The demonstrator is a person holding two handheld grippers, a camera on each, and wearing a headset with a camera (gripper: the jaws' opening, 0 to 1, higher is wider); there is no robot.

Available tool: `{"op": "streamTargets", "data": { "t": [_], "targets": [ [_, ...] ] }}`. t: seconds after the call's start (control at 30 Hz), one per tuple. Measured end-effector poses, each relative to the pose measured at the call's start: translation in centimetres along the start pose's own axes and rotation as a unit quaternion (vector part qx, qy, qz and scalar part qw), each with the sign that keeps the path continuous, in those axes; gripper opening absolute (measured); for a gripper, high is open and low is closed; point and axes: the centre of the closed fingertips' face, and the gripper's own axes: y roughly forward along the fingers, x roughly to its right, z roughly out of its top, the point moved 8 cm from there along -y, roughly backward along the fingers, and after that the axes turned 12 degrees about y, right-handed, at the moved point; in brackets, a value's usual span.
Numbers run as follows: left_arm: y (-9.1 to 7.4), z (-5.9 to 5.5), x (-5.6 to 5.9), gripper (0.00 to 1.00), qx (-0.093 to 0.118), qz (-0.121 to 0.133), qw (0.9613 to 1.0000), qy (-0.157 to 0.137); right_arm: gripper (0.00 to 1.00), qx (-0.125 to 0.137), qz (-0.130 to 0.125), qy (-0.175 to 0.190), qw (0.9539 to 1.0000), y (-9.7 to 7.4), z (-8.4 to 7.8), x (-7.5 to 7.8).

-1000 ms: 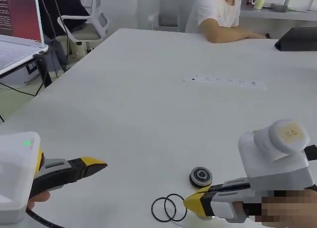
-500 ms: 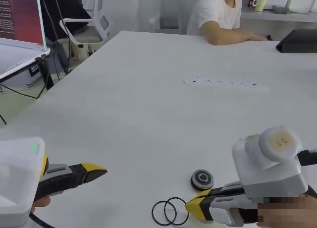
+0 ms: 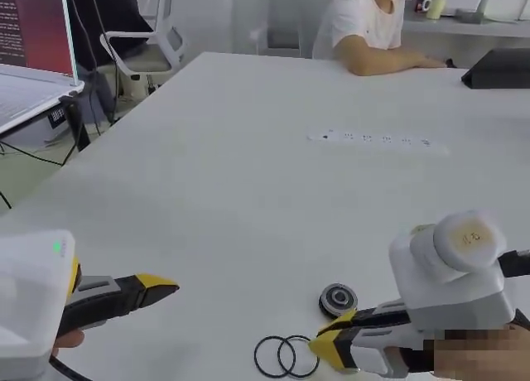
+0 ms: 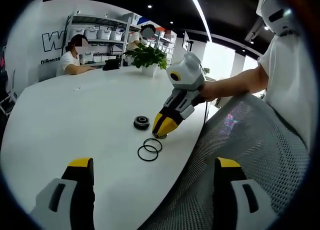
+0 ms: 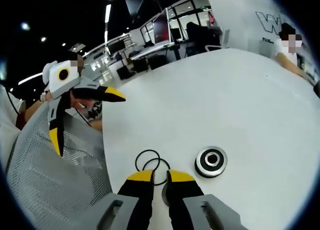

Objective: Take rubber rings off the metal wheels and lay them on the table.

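Observation:
Two black rubber rings (image 3: 286,356) lie overlapping on the white table (image 3: 273,199), also seen in the left gripper view (image 4: 150,149) and the right gripper view (image 5: 150,165). A metal wheel (image 3: 338,298) with a dark rim lies flat just right of them (image 5: 211,161) (image 4: 141,122). My right gripper (image 3: 327,345) is low over the table beside the rings. Its jaws are nearly together (image 5: 161,176) on a small grey round part that looks like another wheel. My left gripper (image 4: 152,162) stands wide open and holds nothing, well left of the rings (image 3: 161,286).
A white power strip (image 3: 377,138) lies mid-table. A person sits at the far end, with a dark laptop (image 3: 497,66) to the right. A monitor (image 3: 33,25) and an office chair (image 3: 141,50) stand on the left. The near table edge is just under the grippers.
The head camera has shifted slightly. The right gripper has tilted a little over the same spot. The rings, the wheel and the left gripper have stayed put.

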Motion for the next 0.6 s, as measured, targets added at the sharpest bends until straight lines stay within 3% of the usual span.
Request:
{"op": "streamTargets", "data": {
  "t": [0.6],
  "targets": [
    [0.0, -0.1, 0.0, 0.99, 0.0, 0.002, 1.0, -0.003, 0.07, 0.036, -0.032, 0.018, 0.9987, -1.3, 0.8, 2.0]
  ]
}}
